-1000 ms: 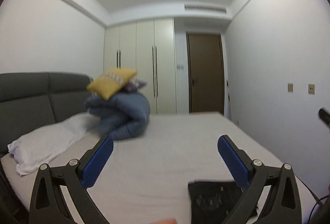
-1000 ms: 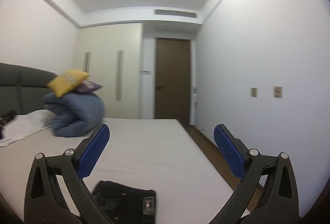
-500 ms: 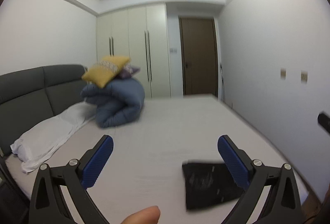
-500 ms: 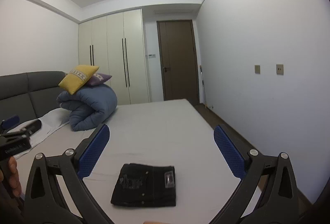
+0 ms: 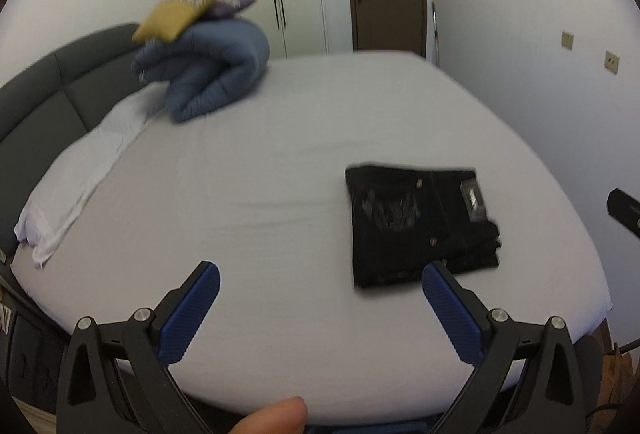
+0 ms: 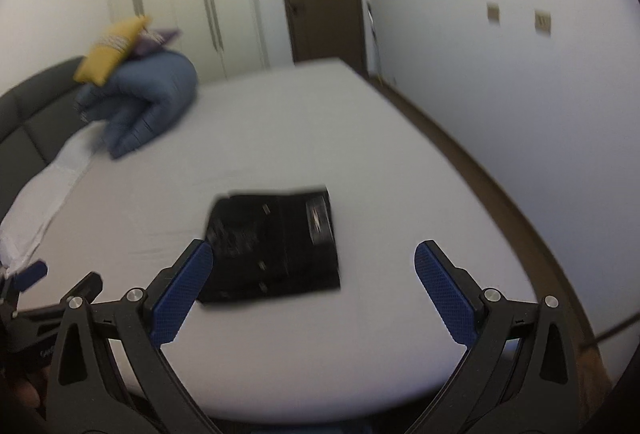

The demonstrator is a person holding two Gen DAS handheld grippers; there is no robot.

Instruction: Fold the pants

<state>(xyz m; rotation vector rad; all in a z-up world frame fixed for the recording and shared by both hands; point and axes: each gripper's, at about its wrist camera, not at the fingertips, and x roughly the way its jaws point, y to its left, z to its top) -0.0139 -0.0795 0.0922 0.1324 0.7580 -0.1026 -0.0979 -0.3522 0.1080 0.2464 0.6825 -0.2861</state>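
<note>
Plainly, the pants point(image 5: 420, 222) lay as a compact black rectangle on the bed point(image 5: 248, 202), ahead of the left gripper point(image 5: 320, 308) and toward its right finger, whose tip overlapped the bundle's near edge in that view. From the right wrist view the pants point(image 6: 276, 246) sat just ahead of the right gripper point(image 6: 314, 284), nearer its left finger. Both grippers were spread wide and held nothing.

The cloth looked like denim: soft but thick, fairly heavy for its size, not slippery and not fragile. Stacked layers would likely slide apart if only the top one were pinched, so a grip at a corner or along the near edge, through all layers, seemed soundest.

Bare sheet lay open to the left of the bundle and beyond it. The bed's right edge ran near the pants, with floor and wall point(image 6: 520, 114) past it. A rolled blue duvet point(image 5: 212, 74) sat well apart, far ahead-left.
</note>
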